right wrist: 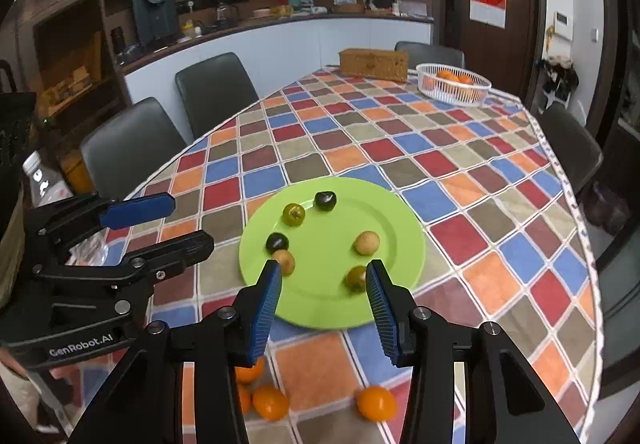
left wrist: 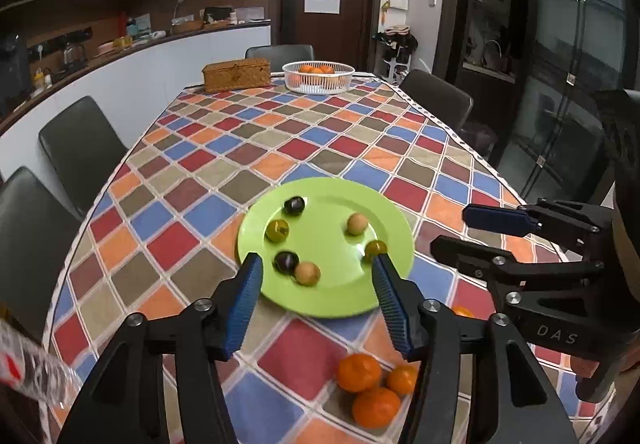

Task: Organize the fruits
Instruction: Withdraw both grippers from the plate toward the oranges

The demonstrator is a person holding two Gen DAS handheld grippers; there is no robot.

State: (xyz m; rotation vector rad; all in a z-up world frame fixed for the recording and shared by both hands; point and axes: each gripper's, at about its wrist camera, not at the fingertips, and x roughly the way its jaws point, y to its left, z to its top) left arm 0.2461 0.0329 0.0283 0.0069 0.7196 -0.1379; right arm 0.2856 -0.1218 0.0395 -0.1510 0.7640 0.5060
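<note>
Fruit first: your green plate (left wrist: 320, 300) sits low-centre in both views with six small fruits on it, two dark ones (left wrist: 294, 205), two greenish ones (left wrist: 277, 230) and two tan ones (left wrist: 357, 224), spread loosely round the dish and not sorted by kind as far as I can see. Below the plate, near the bottom edge of the frame, loose oranges (left wrist: 359, 372) lie straight on the checkered tablecloth (left wrist: 224, 147); the left view shows three in a bunch, the right view shows another orange (right wrist: 376, 402) lying apart from them. Way up in the upper middle, the white basket (left wrist: 318, 85) already has a few oranges in it, next to a wicker box (left wrist: 236, 73).

So my guess is you're partway: some oranges binned, these loose ones still to go.

Your left gripper (left wrist: 318, 264) has its jaws partly apart with nothing between them, hovering over the plate's near side. Your right gripper (right wrist: 322, 270) is the same deal, a bit narrower and empty.
</note>
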